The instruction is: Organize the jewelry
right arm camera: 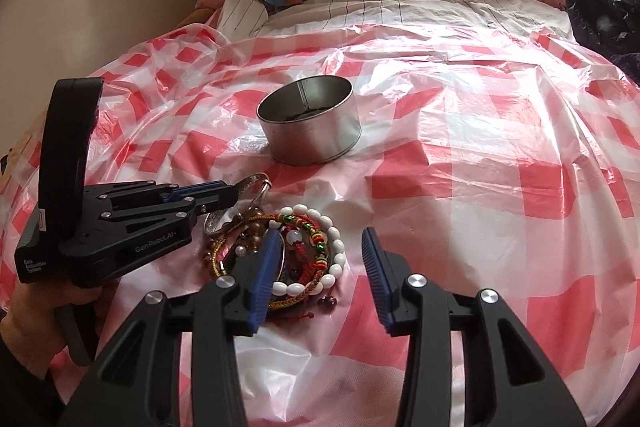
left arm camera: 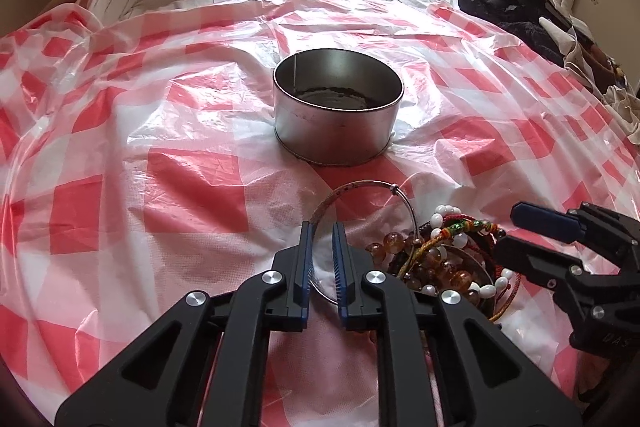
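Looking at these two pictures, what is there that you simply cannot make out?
- Tin floor: dark and glary in both views; whether anything lies in it is unclear.
- Bracelet pile: in the right wrist view the right gripper's finger covers its middle; strands too tangled to count.
- Silver bangle: in the left wrist view the left gripper's fingers hide its near arc.
- Dark clothes: cut off by the right edge.

The left gripper (left arm camera: 321, 241) tilts downward, jaws narrowly parted; the right gripper (right arm camera: 322, 251) angles down beside it, jaws spread wide.
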Demonstrator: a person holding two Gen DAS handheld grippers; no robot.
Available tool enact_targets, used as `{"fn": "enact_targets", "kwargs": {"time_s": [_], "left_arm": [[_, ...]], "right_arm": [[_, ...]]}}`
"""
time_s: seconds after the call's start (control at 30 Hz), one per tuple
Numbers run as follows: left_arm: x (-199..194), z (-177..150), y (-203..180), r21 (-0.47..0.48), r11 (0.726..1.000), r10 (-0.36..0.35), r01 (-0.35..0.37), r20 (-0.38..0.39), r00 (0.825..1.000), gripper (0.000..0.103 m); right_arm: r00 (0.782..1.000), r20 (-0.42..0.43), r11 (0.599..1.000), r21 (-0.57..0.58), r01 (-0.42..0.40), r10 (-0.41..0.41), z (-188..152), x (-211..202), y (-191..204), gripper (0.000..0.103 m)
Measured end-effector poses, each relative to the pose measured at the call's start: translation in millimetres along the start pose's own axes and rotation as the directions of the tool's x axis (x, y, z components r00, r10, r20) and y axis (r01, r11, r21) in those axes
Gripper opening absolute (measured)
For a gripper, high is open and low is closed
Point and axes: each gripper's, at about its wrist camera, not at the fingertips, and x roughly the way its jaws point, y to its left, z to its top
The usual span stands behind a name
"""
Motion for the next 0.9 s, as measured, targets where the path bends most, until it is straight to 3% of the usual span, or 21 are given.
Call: {"fn": "enact_targets", "kwargs": {"time_s": [0.07, 0.1, 0.17, 0.27, 0.3, 0.37, 0.47, 0.6, 0.73, 0.8, 0.9], "left_arm": [[-6.1, 1.6, 3.0, -0.008, 0.999, 0.048, -0.048, 0.037, 0.998, 0.039], [-9.8, 2.8, 5.3, -0.018, 0.998, 0.055, -0.054, 0.056, 0.997, 0.044], [-8.5, 3.6, 7.7, -0.023, 0.999, 0.046, -0.045, 0.05, 0.998, 0.045], [1.3, 0.5, 4.3, -0.001, 0.999, 0.043, -0.043, 0.007, 0.999, 0.045], [4.3, -0.6, 3.3, 0.009, 0.999, 0.041, -0.041, -0.009, 0.999, 0.045], [5.2, -2.3, 3.1, 0.013, 0.999, 0.038, -0.038, -0.016, 0.999, 0.02], [3.4, -3.2, 3.7, 0.017, 1.0, 0.026, -0.025, -0.016, 1.0, 0.001], [-3.2, -1.9, 0.3, 0.027, 1.0, 0.008, -0.008, 0.005, 1.0, 0.001], [6.5, -4.8, -0.5, 0.028, 1.0, 0.005, -0.003, -0.045, 0.999, 0.004], [10.5, -5.9, -1.1, 0.027, 1.0, 0.002, 0.0, -0.062, 0.998, 0.006], [11.2, -7.3, -0.9, 0.022, 1.0, -0.006, 0.007, -0.067, 0.998, 0.008]], "right_arm": [[1.0, -0.02, 1.0, 0.012, -0.015, 0.015, -1.0, 5.0, -0.9, 0.041], [0.999, -0.025, 1.0, 0.016, -0.022, 0.022, -1.3, 7.3, -1.1, 0.038], [0.999, -0.034, 0.999, 0.012, -0.033, 0.034, -1.7, 8.4, 0.3, 0.018], [0.999, -0.035, 0.999, 0.0, -0.032, 0.032, -2.7, 8.9, 2.9, 0.007], [0.999, -0.029, 0.999, -0.002, -0.032, 0.032, -2.6, 7.7, 3.2, 0.007], [1.0, 0.001, 1.0, -0.005, -0.024, 0.024, -0.8, 1.5, 3.5, 0.007], [0.999, 0.035, 1.0, 0.004, -0.016, 0.016, 2.0, -6.9, 0.6, 0.007], [0.999, 0.042, 1.0, 0.005, -0.015, 0.015, 4.0, -9.4, -1.0, 0.007], [1.0, -0.007, 0.999, 0.031, -0.017, 0.017, 1.5, 0.0, -5.4, 0.009], [1.0, -0.011, 0.999, 0.042, -0.015, 0.015, 0.1, 1.4, -6.9, 0.032], [1.0, -0.02, 0.999, 0.037, -0.011, 0.012, -1.4, 3.9, -6.0, 0.036]]}}
